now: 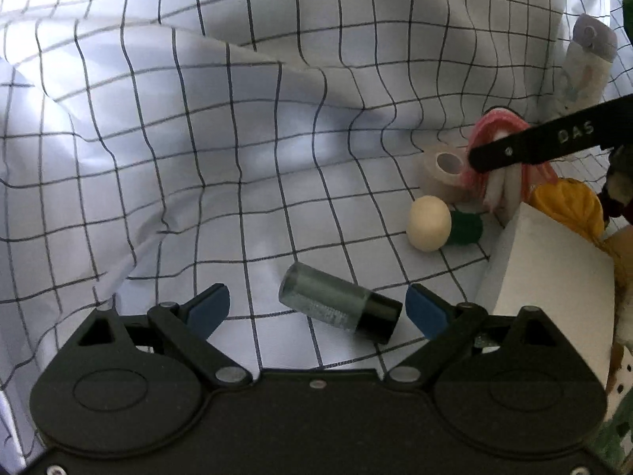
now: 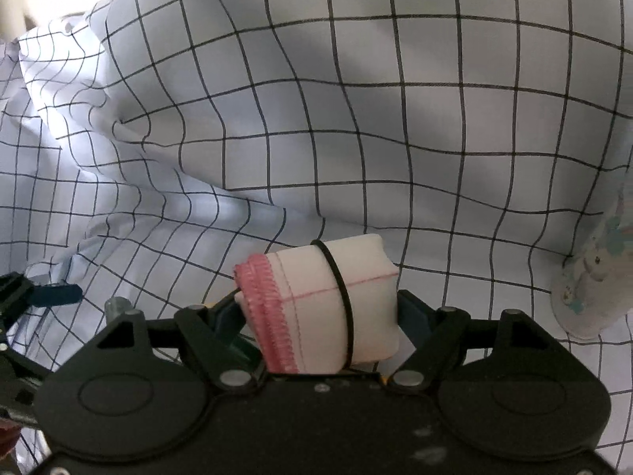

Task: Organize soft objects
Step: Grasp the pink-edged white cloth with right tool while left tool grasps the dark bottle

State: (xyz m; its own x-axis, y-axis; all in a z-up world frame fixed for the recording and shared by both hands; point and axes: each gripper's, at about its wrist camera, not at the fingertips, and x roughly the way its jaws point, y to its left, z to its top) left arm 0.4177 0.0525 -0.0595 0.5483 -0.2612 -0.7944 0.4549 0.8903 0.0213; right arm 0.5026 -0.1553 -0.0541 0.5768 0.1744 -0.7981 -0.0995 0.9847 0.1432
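Low in the right wrist view, the right claw (image 2: pixel 322 316) clenches a soft white folded cloth bundle (image 2: pixel 328 304), pink-ribbed at one edge and black-banded, over wrinkled grid-checked fabric (image 2: pixel 356 118). Bottom centre of the left view, the left claw (image 1: pixel 318 308) gapes around a smooth glass vial (image 1: pixel 340 306).

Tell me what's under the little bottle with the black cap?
The bottle lies on its side on the checked cloth, between the open left fingers. Only the cloth shows beneath it. Whatever is under the cloth stays hidden.
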